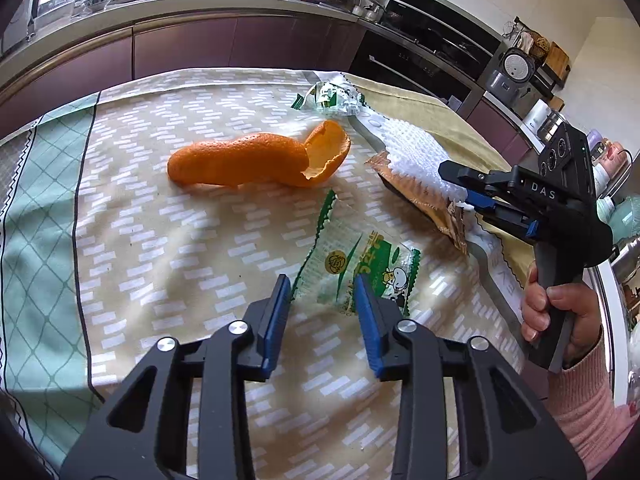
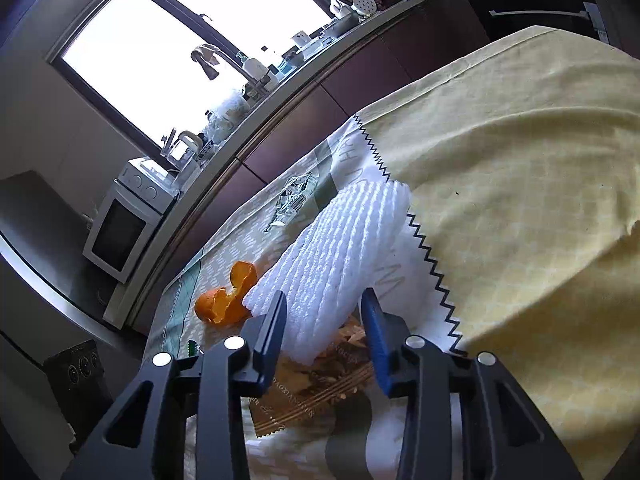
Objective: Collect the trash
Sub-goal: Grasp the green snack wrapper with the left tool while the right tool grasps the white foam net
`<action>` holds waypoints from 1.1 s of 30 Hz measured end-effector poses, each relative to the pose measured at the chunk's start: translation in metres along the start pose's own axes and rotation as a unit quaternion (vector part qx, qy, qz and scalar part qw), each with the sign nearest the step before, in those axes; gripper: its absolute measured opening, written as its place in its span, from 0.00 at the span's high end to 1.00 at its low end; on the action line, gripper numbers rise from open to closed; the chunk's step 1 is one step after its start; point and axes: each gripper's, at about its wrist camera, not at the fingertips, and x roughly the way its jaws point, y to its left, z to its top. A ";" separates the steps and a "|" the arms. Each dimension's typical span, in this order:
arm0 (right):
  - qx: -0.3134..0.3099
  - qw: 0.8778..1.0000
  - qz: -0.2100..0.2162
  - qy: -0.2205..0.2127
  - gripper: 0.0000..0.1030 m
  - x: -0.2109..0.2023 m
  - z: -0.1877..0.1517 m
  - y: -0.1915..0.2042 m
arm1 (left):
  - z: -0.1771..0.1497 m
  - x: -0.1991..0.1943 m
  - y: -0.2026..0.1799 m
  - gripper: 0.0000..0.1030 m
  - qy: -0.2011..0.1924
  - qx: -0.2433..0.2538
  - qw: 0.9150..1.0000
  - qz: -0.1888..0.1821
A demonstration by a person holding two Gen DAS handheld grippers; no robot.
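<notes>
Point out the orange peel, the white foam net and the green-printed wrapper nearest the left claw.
orange peel (image 1: 240, 162), left wrist view, its long outer skin.
white foam net (image 2: 340, 248), right wrist view, its ribbed middle.
green-printed wrapper (image 1: 352, 266), left wrist view, its printed centre.

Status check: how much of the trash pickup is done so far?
Done: nothing visibly; no bin in view. In hand: the right tool appears clamped on the white foam fruit net; the open left tool straddles the green printed plastic wrapper. Left: the orange peel, the brown foil wrapper under the net, the crumpled green wrapper farther back, all on the patterned tablecloth.
</notes>
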 end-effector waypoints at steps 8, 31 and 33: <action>-0.014 0.999 0.022 -0.020 0.88 -0.010 0.000 0.009 | -0.005 -0.007 -0.006 0.87 -0.014 0.007 1.000 -0.006; -0.129 0.984 0.122 0.014 0.88 -0.008 -0.031 0.120 | -0.043 -0.135 0.055 0.96 -0.117 -0.054 0.992 -0.003; -0.136 0.982 0.130 0.023 0.88 -0.002 -0.036 0.130 | -0.048 -0.147 0.065 0.96 -0.126 -0.064 0.990 0.003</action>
